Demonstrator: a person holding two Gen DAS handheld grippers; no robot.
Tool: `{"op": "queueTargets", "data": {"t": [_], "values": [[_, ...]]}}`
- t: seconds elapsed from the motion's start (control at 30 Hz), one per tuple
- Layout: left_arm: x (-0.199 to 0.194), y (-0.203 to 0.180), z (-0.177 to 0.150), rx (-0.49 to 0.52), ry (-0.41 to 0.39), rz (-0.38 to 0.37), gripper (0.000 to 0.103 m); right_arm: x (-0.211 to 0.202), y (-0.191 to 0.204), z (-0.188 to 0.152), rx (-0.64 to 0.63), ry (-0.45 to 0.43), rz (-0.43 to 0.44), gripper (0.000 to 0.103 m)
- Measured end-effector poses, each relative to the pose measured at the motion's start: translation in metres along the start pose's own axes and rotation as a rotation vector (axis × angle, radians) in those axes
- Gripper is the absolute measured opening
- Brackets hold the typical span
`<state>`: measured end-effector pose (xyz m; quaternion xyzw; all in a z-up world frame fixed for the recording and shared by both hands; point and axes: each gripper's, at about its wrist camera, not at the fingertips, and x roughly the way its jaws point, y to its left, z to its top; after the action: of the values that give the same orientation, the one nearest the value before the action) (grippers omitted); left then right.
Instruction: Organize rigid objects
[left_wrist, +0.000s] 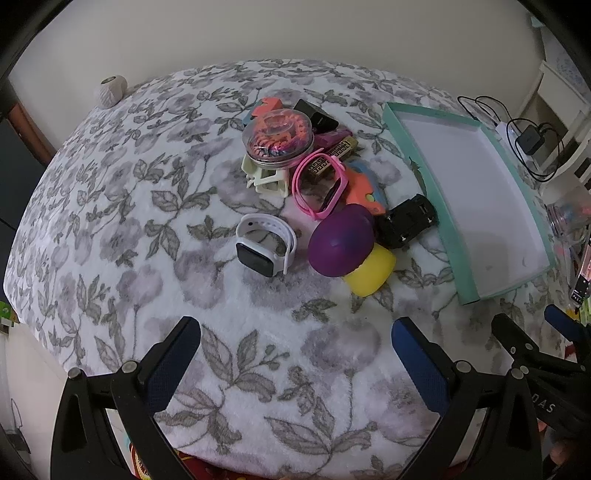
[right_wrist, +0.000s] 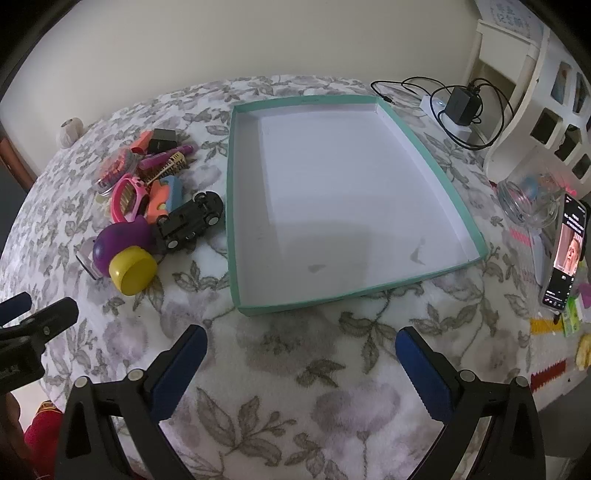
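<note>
The clutter is heaped around the white watch (left_wrist: 266, 244), beside the empty teal tray (right_wrist: 436, 166), evidently awaiting sorting; the left gripper (left_wrist: 295, 350) and right gripper (right_wrist: 301, 360) are held spread wide, nothing grasped.

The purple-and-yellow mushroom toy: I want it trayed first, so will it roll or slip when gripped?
The mushroom toy lies on its side, and its round cap and cylindrical yellow stem suggest it may roll if nudged. The smooth dome could slip between flat fingers; the stem looks easier to grip. The plush blanket probably damps rolling.
</note>
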<state>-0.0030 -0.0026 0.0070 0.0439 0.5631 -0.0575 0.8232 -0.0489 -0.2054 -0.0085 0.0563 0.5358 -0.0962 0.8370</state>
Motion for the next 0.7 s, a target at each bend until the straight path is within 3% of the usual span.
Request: {"op": "queueTargets", "data": {"t": [0.7], "values": [[-0.0006,0.0001,0.0012,0.002,-0.001,0.000,0.103,0.0008,0.0001,0.0006,0.001,0.000,-0.005,0.103]]}}
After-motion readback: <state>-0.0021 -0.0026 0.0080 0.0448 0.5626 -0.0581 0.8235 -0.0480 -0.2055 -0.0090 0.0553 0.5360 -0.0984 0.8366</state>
